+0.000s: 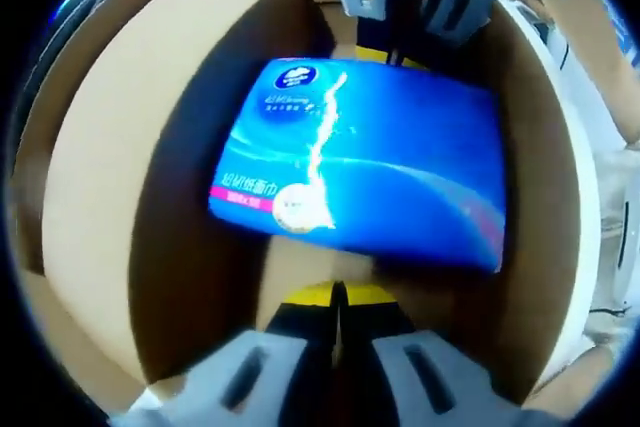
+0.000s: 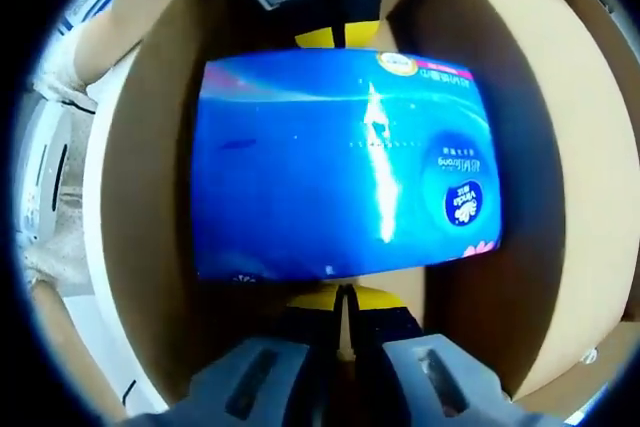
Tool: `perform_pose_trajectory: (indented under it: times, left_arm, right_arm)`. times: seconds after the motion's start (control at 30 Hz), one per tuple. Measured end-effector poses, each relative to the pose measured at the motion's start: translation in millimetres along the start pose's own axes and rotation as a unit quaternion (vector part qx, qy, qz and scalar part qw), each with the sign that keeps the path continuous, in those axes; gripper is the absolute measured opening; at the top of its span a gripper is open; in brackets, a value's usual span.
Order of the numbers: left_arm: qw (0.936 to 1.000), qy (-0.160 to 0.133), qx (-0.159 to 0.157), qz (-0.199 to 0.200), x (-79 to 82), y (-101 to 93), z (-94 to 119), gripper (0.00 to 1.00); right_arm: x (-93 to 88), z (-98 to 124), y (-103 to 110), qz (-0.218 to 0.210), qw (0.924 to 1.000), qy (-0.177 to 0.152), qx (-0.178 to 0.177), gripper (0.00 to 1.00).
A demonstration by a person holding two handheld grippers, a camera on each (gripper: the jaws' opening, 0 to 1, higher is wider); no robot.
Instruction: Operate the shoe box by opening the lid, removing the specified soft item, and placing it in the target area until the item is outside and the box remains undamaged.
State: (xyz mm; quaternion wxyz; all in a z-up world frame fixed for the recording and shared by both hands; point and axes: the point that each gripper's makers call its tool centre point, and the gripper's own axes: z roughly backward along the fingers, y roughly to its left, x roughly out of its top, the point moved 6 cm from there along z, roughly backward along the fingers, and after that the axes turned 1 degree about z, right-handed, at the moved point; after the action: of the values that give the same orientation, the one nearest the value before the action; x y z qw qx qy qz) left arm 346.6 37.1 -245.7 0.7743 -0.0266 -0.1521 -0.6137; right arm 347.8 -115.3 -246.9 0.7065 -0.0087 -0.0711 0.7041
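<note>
A blue plastic tissue pack (image 1: 380, 162) with white print lies inside the open brown cardboard shoe box (image 1: 110, 147). My left gripper (image 1: 338, 297) stands at the pack's near end, its yellow-tipped jaws pressed together on the wrapper's edge. At the far end, my right gripper (image 1: 392, 47) comes in from the top. In the right gripper view the same tissue pack (image 2: 320, 167) spans the shoe box (image 2: 570, 147). There my right gripper (image 2: 345, 297) is shut on the near edge, and the left gripper (image 2: 340, 35) holds the opposite edge.
The box walls rise close on both sides of the pack. A white surface (image 1: 612, 197) lies beyond the box's right wall in the left gripper view. Pale objects (image 2: 45, 187) sit outside the left wall in the right gripper view.
</note>
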Motion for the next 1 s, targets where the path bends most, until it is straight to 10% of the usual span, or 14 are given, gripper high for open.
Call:
perform_pose_trajectory:
  times: [0.63,1.0]
  left_arm:
    - [0.9919,-0.116,-0.038,0.036,-18.4,6.9,1,0.0]
    - [0.9928,-0.115,-0.017,0.028,-18.5,2.3,3,0.0]
  right_arm:
    - [-2.1,0,-3,-0.016,0.9995,-0.025,0.009,0.02]
    - [4.6,0,2,-0.059,0.9981,0.015,-0.002,0.02]
